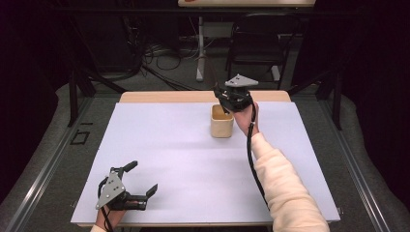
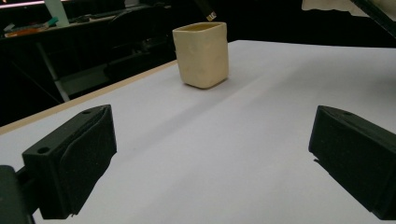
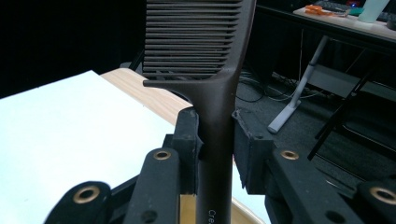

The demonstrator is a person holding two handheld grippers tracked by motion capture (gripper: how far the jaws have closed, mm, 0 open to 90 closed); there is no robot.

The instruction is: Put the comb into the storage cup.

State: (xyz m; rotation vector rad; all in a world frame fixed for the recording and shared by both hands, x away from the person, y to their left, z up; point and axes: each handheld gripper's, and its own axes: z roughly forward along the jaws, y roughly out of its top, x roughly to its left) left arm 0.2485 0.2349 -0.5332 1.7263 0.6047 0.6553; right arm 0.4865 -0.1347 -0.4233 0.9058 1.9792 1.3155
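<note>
A dark brown comb (image 3: 201,42) stands upright with its teeth at the top, and my right gripper (image 3: 217,135) is shut on its handle. This gripper (image 1: 228,98) hovers over the far right edge of a beige square cup (image 1: 222,123) near the table's far side. In the left gripper view the comb's handle end (image 2: 208,10) hangs just above the cup's rim (image 2: 201,55). My left gripper (image 1: 142,177) rests at the front left of the table. Its jaws stand wide apart with nothing between them, pointing toward the cup (image 2: 210,158).
A white sheet (image 1: 183,159) covers the table, with a wooden edge (image 1: 159,96) showing at the far side. Beyond the table are a black chair (image 1: 256,43), a desk leg and cables on the floor.
</note>
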